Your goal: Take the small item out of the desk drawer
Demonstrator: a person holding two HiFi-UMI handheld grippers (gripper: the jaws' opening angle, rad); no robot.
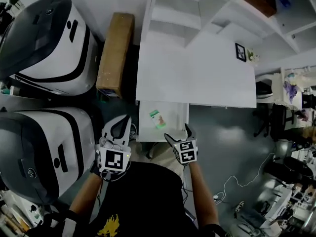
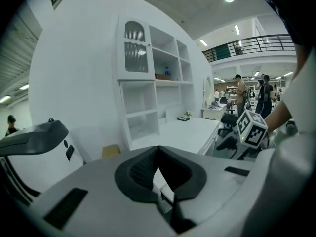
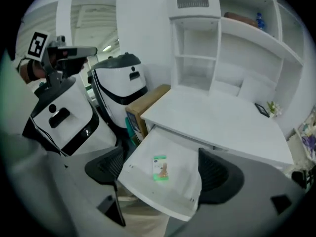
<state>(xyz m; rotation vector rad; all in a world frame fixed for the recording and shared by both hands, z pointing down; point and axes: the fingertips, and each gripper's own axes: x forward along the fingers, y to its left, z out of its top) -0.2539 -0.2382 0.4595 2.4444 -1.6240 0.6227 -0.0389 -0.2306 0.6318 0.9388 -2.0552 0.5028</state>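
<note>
The white desk (image 1: 197, 68) has its drawer (image 1: 173, 125) pulled out toward me. On the drawer floor lies a small flat green-and-white packet (image 1: 157, 118), alone. My right gripper (image 1: 178, 134) hovers at the drawer's front right corner, jaws open with nothing between them. In the right gripper view the packet (image 3: 159, 168) lies below and ahead of the gripper (image 3: 160, 154), with the drawer (image 3: 158, 201) framed by both jaws. My left gripper (image 1: 121, 125) hangs just left of the drawer, shut on nothing; its pads (image 2: 148, 162) meet in the left gripper view.
Two large white-and-black machines (image 1: 44, 43) (image 1: 44, 152) stand left of the desk, with a cardboard box (image 1: 115, 53) between them and it. A white shelf unit (image 1: 187, 9) rises at the desk's back. A small picture frame (image 1: 240, 52) sits on the desktop. A cable (image 1: 242, 181) trails on the floor.
</note>
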